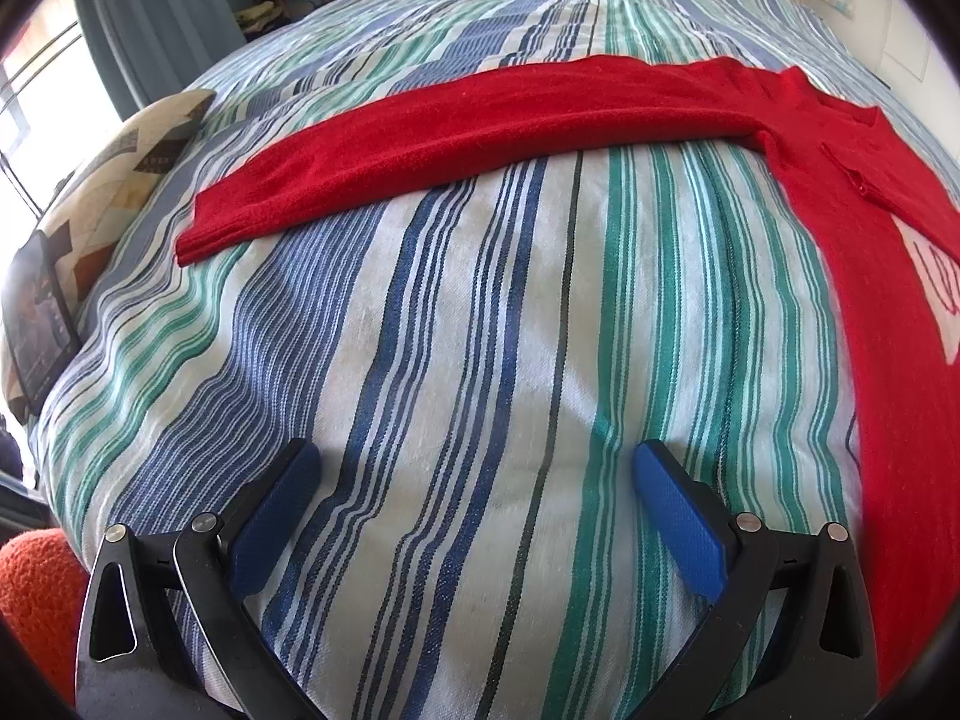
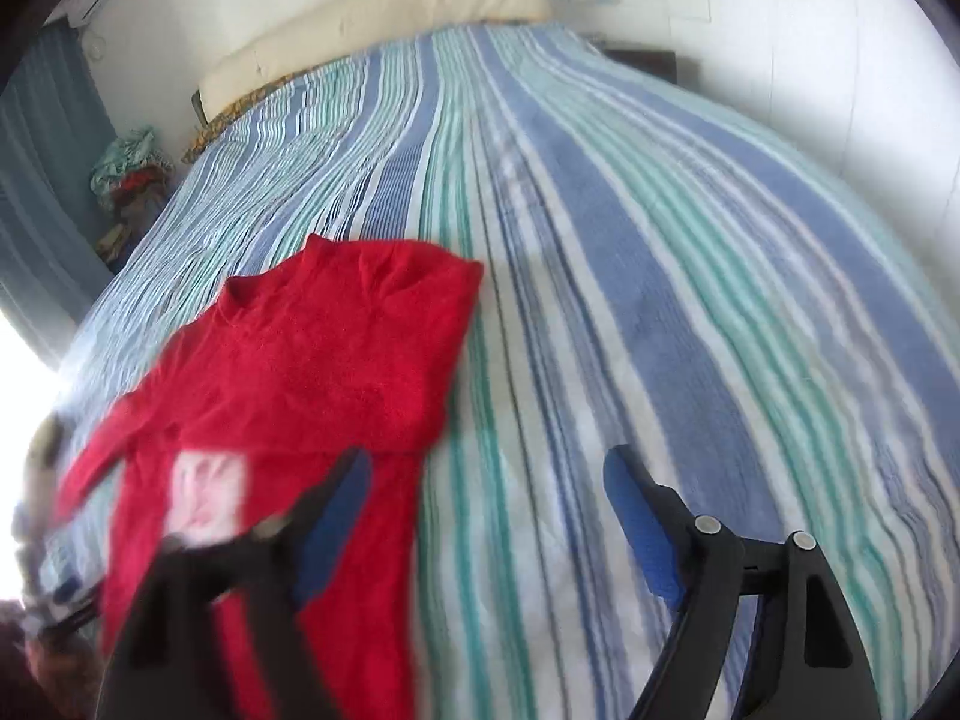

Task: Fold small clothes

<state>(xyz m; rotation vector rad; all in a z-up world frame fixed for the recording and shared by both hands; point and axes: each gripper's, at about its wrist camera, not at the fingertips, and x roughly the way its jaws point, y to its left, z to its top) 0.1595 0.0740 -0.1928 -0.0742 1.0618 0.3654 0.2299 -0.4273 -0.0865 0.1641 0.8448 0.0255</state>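
Open striped bedspread (image 1: pixel 480 312) ahead, red sweater (image 1: pixel 480 120) seemingly flat alongside

Lighting: we see bright daylight entering from the window (image 1: pixel 24 90) at the left, blown out to white there in both views. Shadows: soft, faint under the left gripper (image 1: pixel 474 480). Sharpness: left wrist view crisp; right wrist view motion-blurred, worst across the red sweater (image 2: pixel 312 360) and the right gripper (image 2: pixel 486 486). Distortion: we note strong fisheye bowing of the striped bedspread (image 1: pixel 480 330), with dark vignette corners.
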